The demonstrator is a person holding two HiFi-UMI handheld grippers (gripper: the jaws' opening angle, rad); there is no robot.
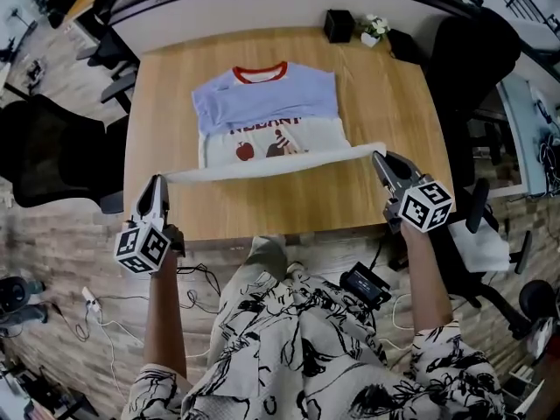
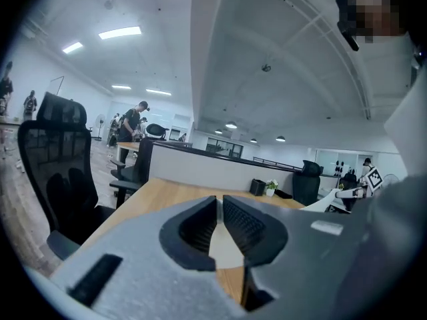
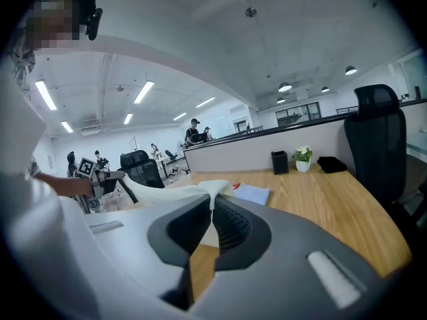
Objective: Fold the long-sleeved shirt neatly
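Left gripper [image 1: 158, 182], lower left, and right gripper [image 1: 379, 158], centre right, each clamped on the hem of the long-sleeved shirt [image 1: 267, 103]. Hem held taut above wooden table [image 1: 394, 103], probably for an even fold toward the collar.

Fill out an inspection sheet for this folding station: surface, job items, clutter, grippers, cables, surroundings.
Surface: wooden table, bare around the garment.
Job's things: long-sleeved shirt, blue sleeves folded across the chest, bottom hem lifted and stretched between the grippers.
Clutter: black box, potted plant and dark flat item at the far edge.
Grippers: left hand-held gripper shut on the hem's left end; right hand-held gripper shut on its right end.
Cables: loose cables on the floor; black device at the person's waist.
Surroundings: black office chairs either side; partition behind the table.
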